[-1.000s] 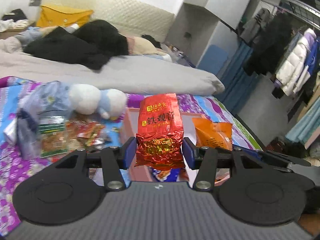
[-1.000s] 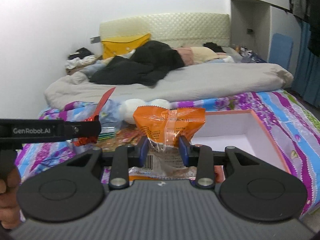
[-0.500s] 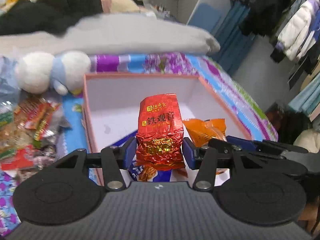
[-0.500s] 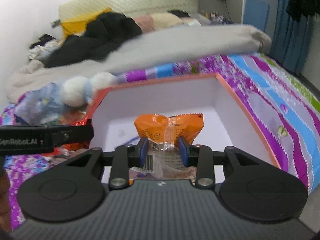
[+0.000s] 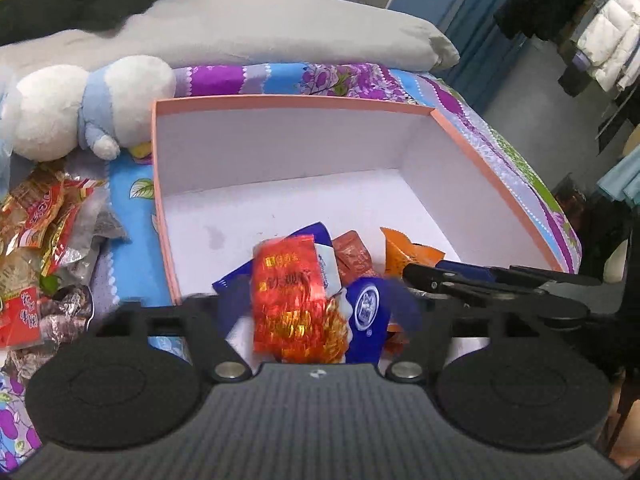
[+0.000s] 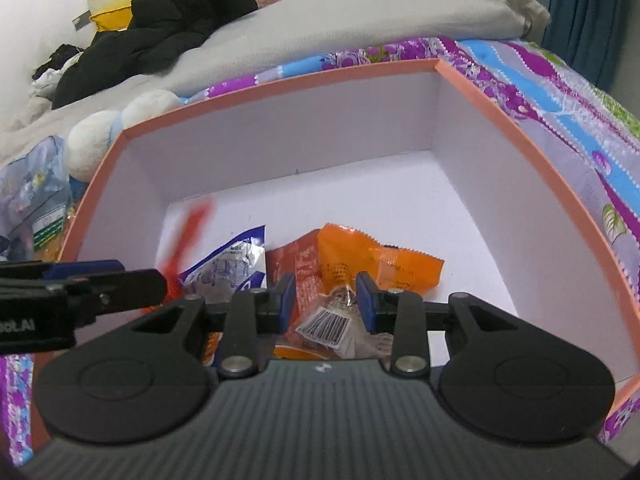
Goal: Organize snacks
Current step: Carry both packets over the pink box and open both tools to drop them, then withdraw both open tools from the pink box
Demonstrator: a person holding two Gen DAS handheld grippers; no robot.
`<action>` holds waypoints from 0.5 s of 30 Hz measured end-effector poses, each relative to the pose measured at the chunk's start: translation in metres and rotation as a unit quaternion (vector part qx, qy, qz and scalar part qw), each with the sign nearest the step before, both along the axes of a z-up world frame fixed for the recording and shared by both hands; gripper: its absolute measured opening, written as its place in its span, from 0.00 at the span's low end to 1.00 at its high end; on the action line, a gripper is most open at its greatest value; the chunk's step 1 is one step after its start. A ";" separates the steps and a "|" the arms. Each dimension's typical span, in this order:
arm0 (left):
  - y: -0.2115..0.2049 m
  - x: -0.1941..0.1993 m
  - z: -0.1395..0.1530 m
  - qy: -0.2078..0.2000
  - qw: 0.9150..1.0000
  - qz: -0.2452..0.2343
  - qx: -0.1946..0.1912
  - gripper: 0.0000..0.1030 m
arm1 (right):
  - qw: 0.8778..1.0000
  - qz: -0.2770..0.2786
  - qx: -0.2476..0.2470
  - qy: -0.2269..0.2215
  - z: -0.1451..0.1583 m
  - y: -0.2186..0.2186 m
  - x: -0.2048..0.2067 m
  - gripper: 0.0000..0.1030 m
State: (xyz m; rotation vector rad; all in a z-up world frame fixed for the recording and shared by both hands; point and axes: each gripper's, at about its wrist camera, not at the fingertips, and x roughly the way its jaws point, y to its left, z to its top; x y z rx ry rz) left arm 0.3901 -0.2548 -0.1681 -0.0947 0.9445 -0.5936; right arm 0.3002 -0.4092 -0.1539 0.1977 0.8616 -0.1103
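Dropping snacks into the pink-rimmed box (image 5: 288, 101) on the patterned bedspread (image 5: 280, 76) right now, both hands hovering low over its near end. Left gripper (image 5: 316, 312) with jaws just sprung wide apart, blurred in mid-opening, and the red foil tea packet (image 5: 298, 300) sitting loose between them, no pad pressing on it, looking like a release onto the blue-and-white packet (image 5: 366, 312) and the other wrappers already at the bottom. Right gripper (image 6: 326, 300) clamped on the clear lower end of the orange snack packet (image 6: 360, 260), barcode side facing the camera, held inside the box walls just above the floor. Best way to finish this bit, probably: get the left claw out straight up so the fingers don't snag the foil, then open the right one only once the orange packet is low and clear of the left gripper's tip, which is poking in close beside it. Plenty of white floor free toward the far wall, so worth spreading things there instead of heaping 1 pile up front. Still a heap of loose snacks (image 5: 44, 232) left of the box, beside the plush toy (image 5: 80, 112), so nowhere near done.
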 end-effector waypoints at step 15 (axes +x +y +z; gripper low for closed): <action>0.039 -0.062 0.078 -0.058 0.998 0.030 -0.012 0.81 | 0.998 -0.003 0.012 -0.058 0.056 0.012 -0.048 0.42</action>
